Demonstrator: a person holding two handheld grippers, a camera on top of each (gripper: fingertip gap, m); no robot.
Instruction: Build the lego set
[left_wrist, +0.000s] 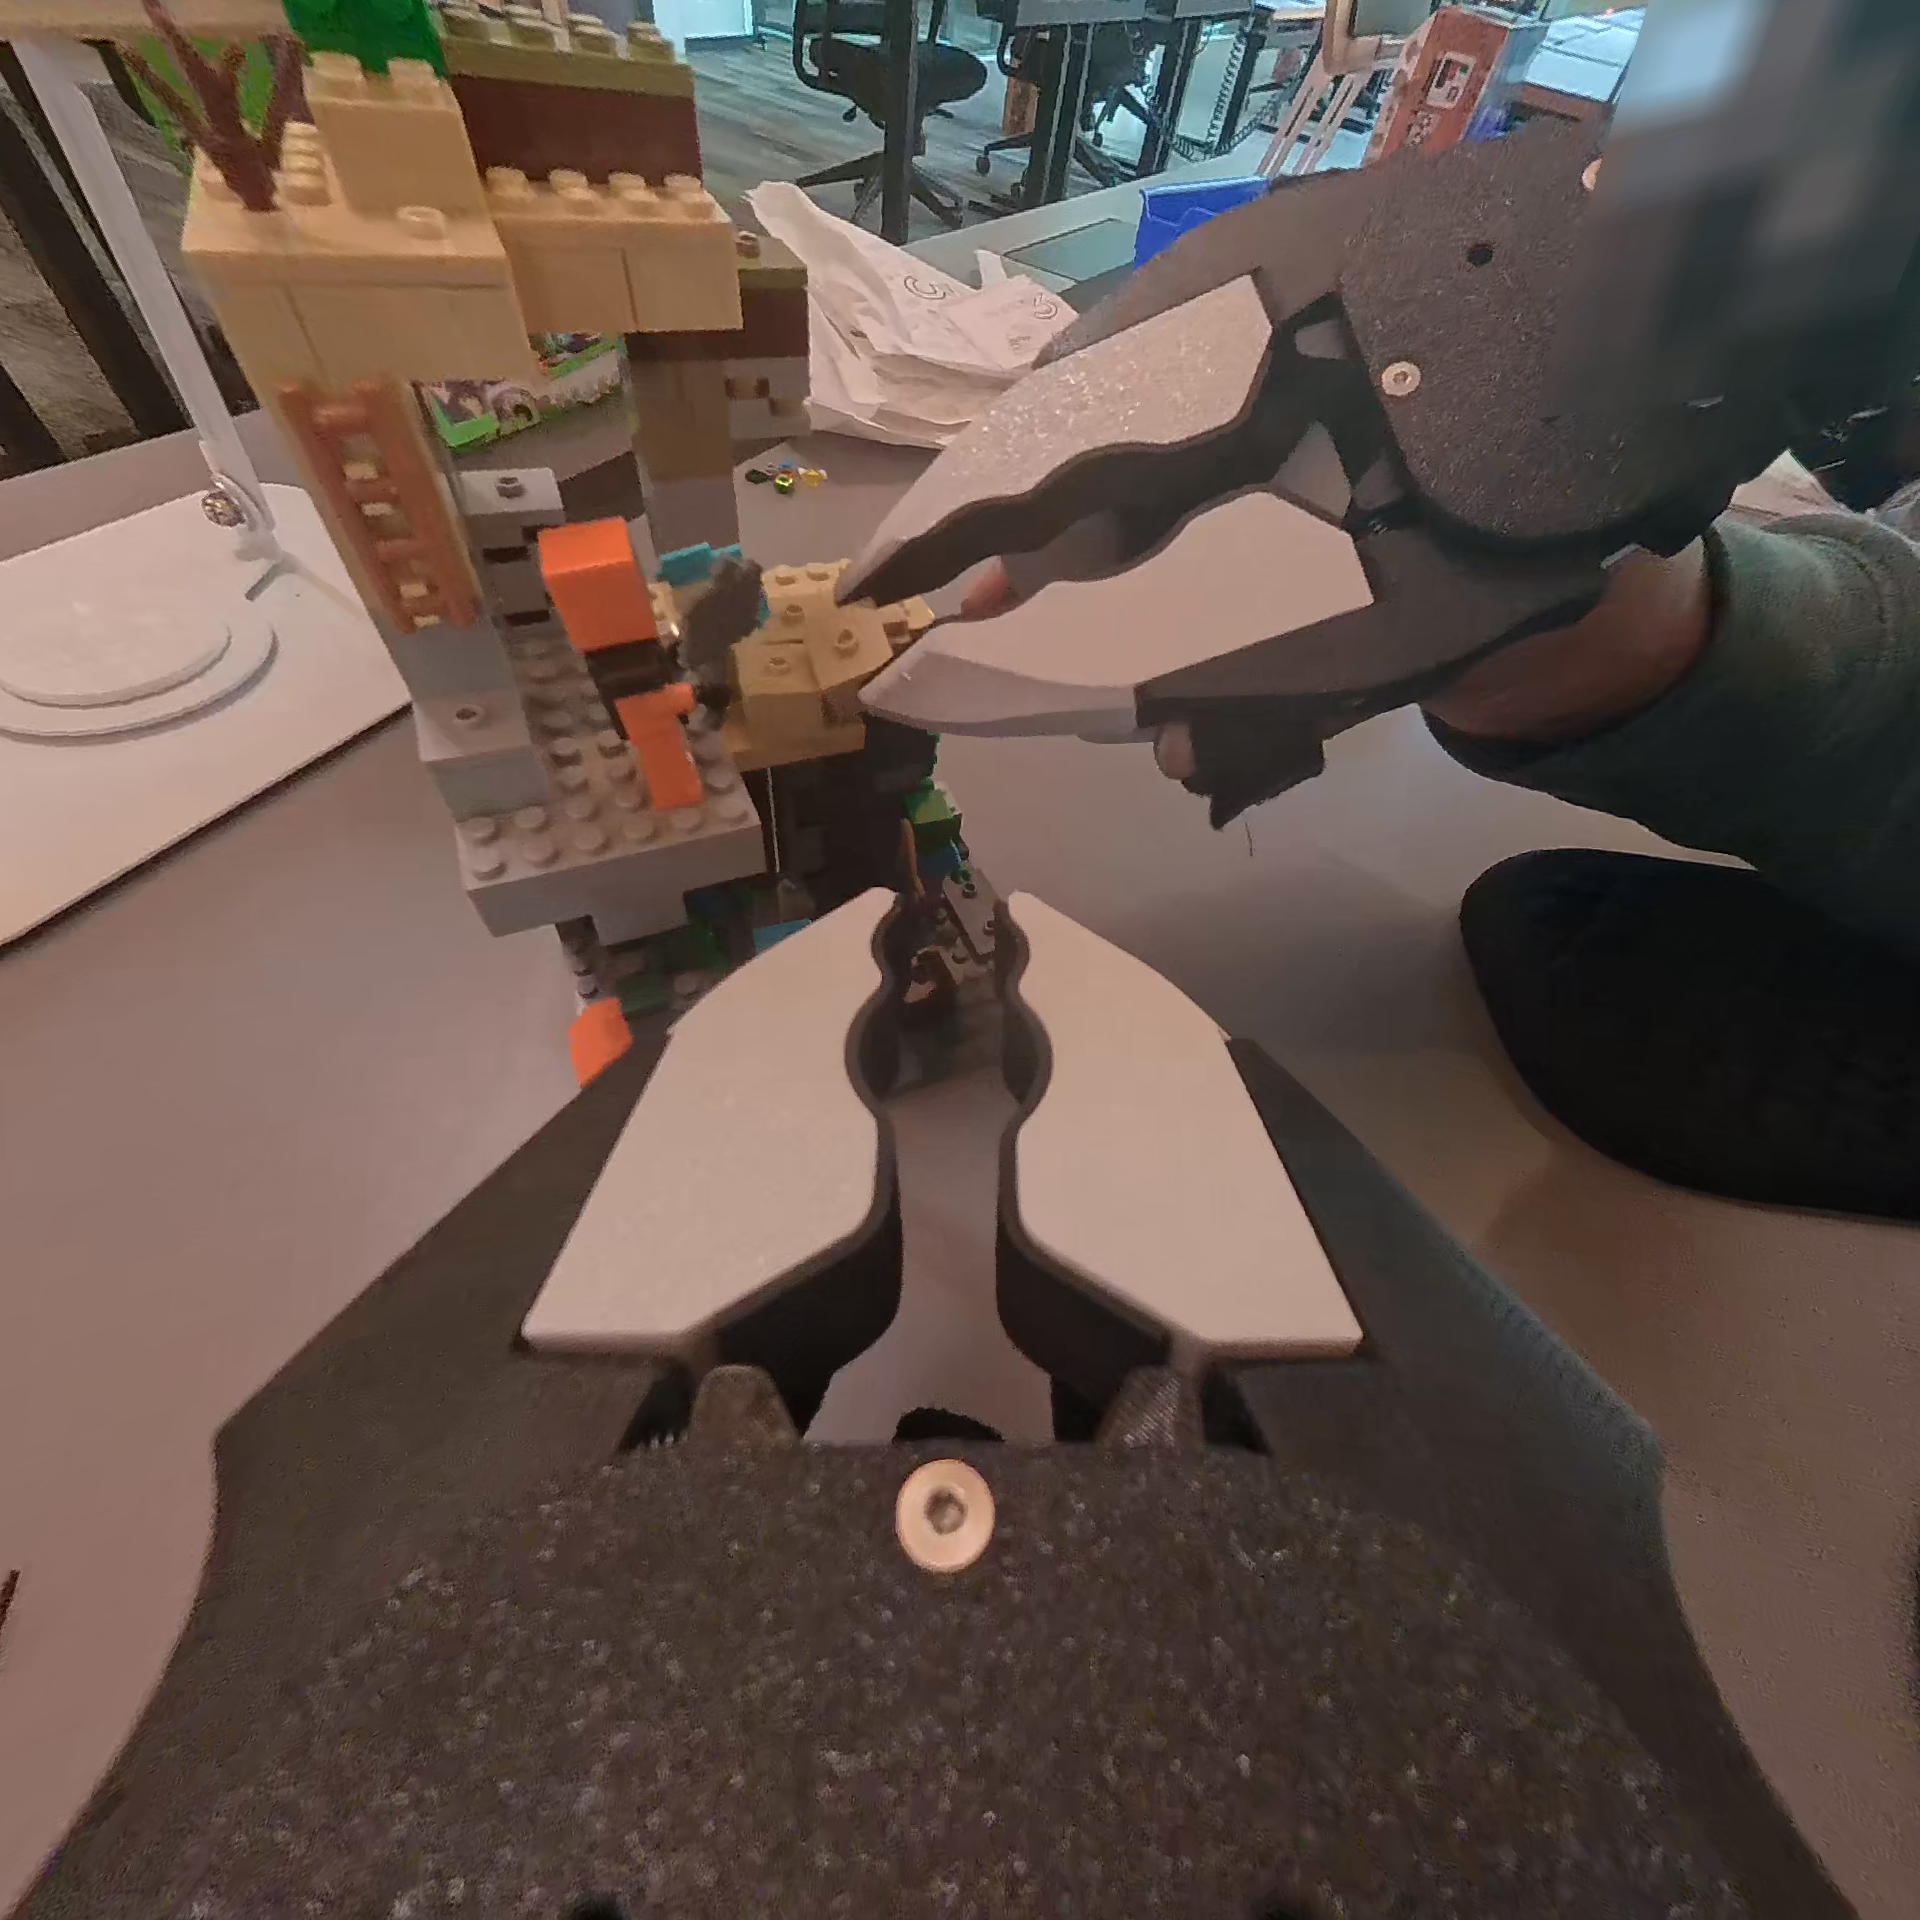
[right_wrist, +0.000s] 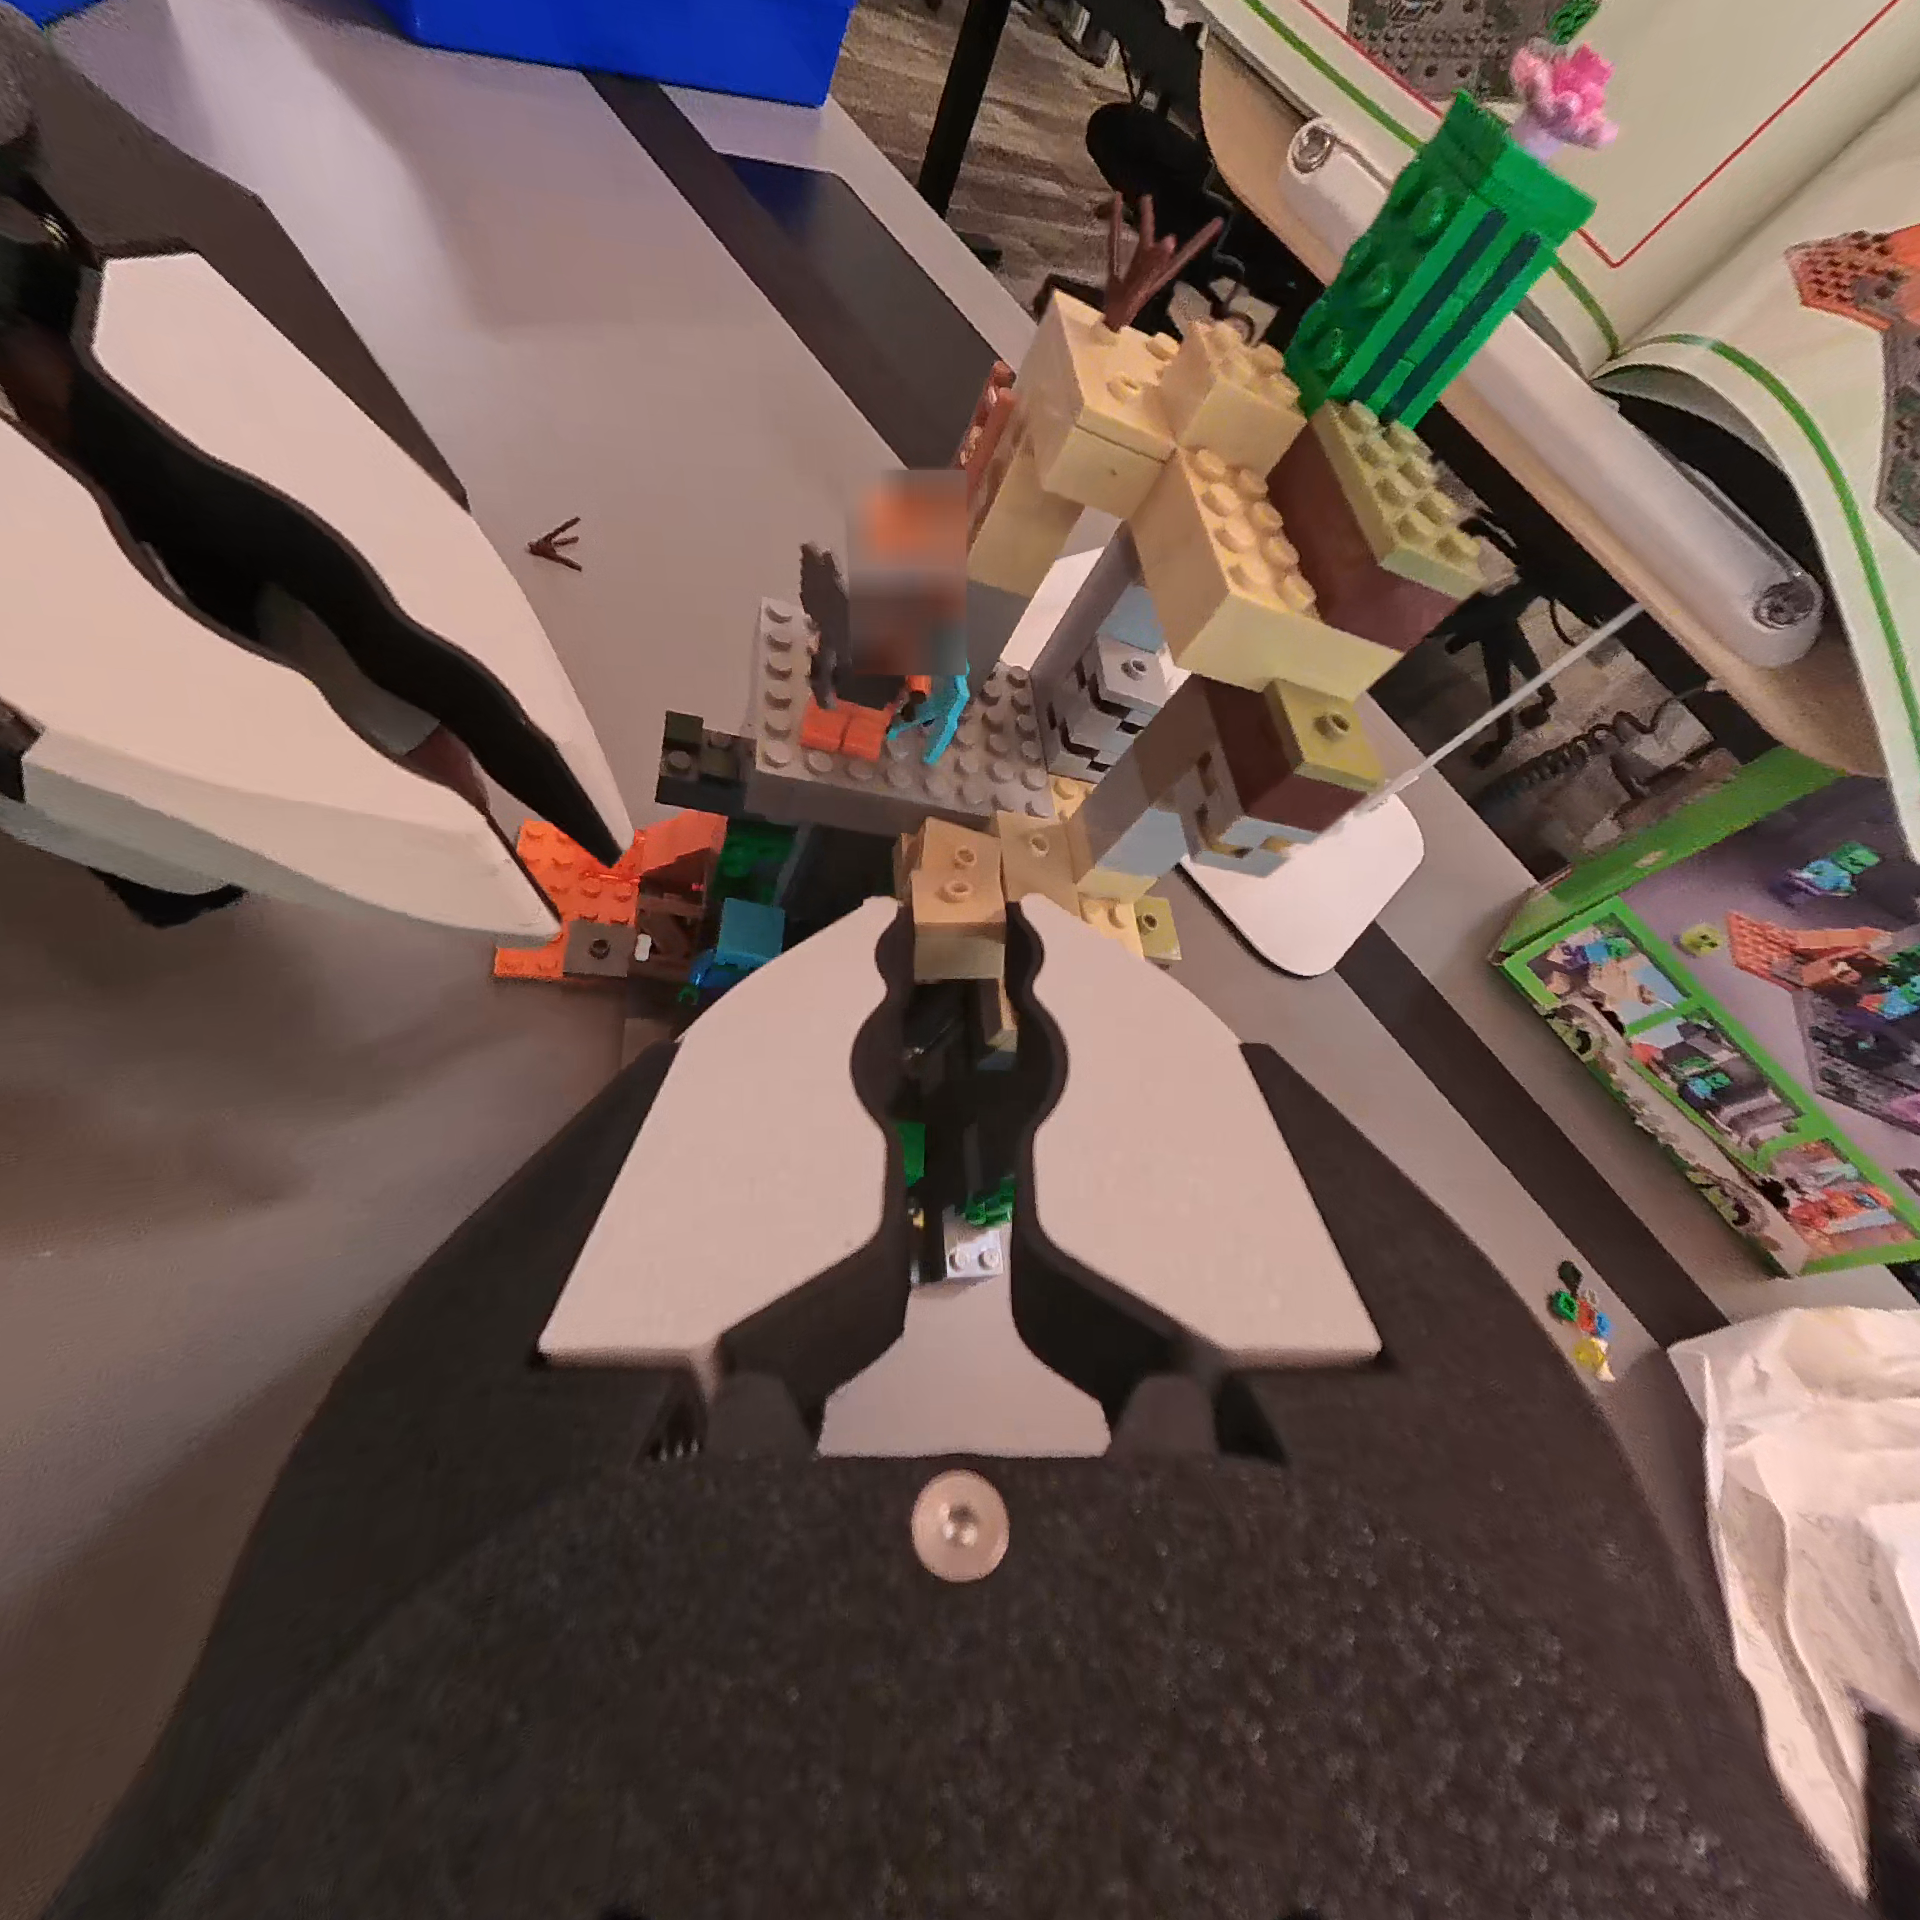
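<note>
Left to right: lego build (left_wrist: 582, 582) stands on the grey table (left_wrist: 208, 1091), tall, top-heavy, stud-joined, likely brittle up top; hold it low. Left gripper (left_wrist: 948, 914) fingers narrow at the base, contact unclear. Right gripper (left_wrist: 857, 649) clamps the tan block cluster (left_wrist: 805, 649) at mid-height. Set box (right_wrist: 1714, 1029) at right, contents hidden.

The right hand-held gripper (left_wrist: 868, 649) pinches a tan brick cluster (left_wrist: 805, 655) beside the orange figure (left_wrist: 623, 665) on the lego build (left_wrist: 499, 436); the left hand-held gripper (left_wrist: 948, 914) closes around its dark base.
</note>
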